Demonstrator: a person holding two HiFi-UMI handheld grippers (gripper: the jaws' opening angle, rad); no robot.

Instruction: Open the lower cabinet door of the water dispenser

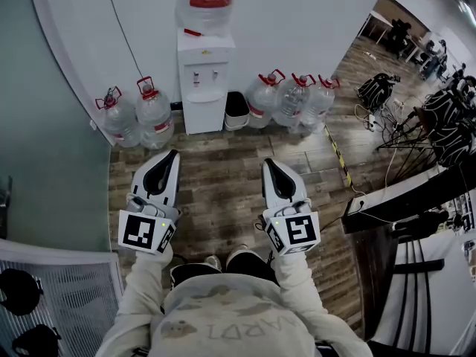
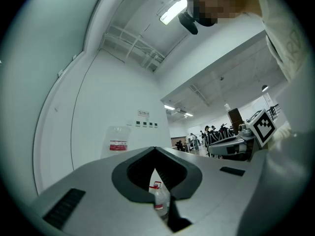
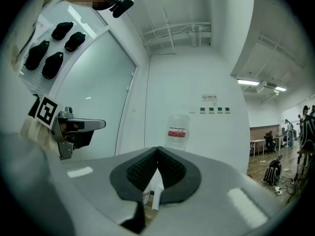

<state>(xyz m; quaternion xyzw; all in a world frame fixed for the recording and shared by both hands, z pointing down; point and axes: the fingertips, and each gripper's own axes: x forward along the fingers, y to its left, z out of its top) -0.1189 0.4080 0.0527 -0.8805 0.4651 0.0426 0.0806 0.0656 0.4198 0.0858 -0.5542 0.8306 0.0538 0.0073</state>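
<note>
The white water dispenser (image 1: 204, 80) stands against the far wall with a large bottle (image 1: 208, 0) on top. Its lower cabinet door (image 1: 204, 115) looks closed. Both grippers hang side by side over the wooden floor, well short of the dispenser and pointing toward it. My left gripper (image 1: 172, 155) is shut with nothing in it, its tips meeting in the left gripper view (image 2: 155, 149). My right gripper (image 1: 268, 163) is also shut and empty (image 3: 158, 148). The dispenser's top bottle (image 3: 177, 130) shows above the right jaws.
Two water jugs (image 1: 137, 114) stand left of the dispenser, three more (image 1: 291, 99) to its right beside a black bin (image 1: 236, 109). Bags and cables (image 1: 378, 95) lie at the right, near a dark desk (image 1: 401, 199). A glass wall (image 1: 44, 140) runs along the left.
</note>
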